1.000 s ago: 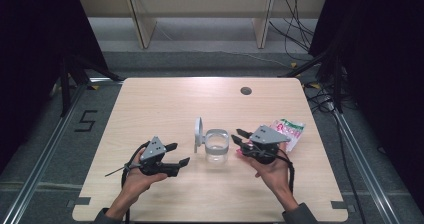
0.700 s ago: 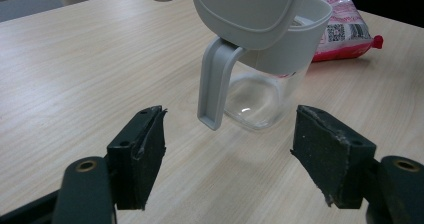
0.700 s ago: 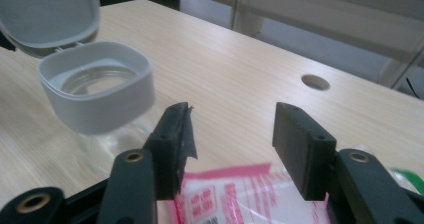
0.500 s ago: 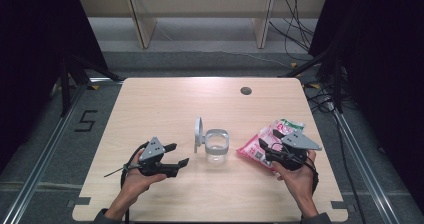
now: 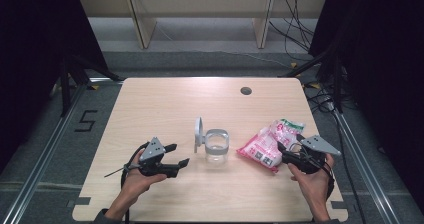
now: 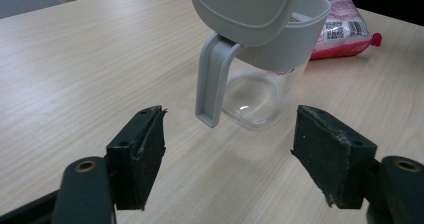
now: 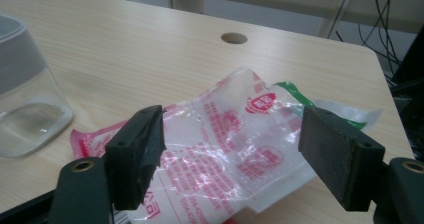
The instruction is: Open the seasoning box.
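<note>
Moving back from the jar over the last second, the right gripper (image 5: 286,156) now sits at the near right of the table, its jaws spread wide around nothing, aimed at the bag (image 5: 267,143) lying just in front of it. From the right gripper view the crinkled clear-and-pink bag (image 7: 235,144) fills the space beyond the jaws, flat on the wood and not yet pinched. The left gripper (image 5: 181,155) has kept its place at the near left, jaws likewise released, pointed at the jar (image 5: 216,146).

That jar stands upright in the middle of the table, between the two grippers and just left of the bag. Its grey lid (image 6: 240,6) is swung up on its hinge, so the mouth is open, and the glass body (image 6: 255,96) looks empty. Judging from this, the opening is done; grasping the bag, lifting it and pouring its contents in are all left.

What the bag holds is hard to make out, and whether its top is already torn cannot be told. Its near corner is cut off by the right jaws. Farther back, a small round hole (image 5: 245,90) sits in the table (image 5: 165,104).
</note>
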`<state>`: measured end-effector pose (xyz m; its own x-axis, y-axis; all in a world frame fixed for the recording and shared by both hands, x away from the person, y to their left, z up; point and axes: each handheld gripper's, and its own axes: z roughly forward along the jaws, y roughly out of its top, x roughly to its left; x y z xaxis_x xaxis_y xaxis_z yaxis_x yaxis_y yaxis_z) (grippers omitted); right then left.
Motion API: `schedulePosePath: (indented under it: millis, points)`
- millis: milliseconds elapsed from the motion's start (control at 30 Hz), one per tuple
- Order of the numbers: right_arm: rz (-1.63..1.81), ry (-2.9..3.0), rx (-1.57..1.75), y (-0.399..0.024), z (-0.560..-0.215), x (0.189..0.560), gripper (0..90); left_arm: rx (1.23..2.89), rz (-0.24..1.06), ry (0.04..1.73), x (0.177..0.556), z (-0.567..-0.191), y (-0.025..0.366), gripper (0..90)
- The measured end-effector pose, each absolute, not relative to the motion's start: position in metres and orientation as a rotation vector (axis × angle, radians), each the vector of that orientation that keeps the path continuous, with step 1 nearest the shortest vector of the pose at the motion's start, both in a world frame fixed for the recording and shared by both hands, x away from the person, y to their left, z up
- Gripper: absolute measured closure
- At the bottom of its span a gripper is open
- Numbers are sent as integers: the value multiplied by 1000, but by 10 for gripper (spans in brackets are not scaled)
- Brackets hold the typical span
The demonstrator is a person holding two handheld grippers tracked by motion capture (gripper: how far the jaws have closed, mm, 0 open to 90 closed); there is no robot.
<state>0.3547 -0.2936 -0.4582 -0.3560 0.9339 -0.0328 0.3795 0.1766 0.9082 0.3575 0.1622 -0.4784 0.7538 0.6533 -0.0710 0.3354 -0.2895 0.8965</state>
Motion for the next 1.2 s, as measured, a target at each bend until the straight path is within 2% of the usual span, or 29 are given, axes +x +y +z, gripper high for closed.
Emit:
schedulePosePath:
  millis: [433, 1200]
  points:
    - [1140, 1784, 1432, -308, -468, 361, 194, 1888, 360, 774, 359, -480, 162, 283]
    - [1113, 1801, 1475, -315, -483, 384, 198, 1900, 364, 756, 363, -480, 161, 283]
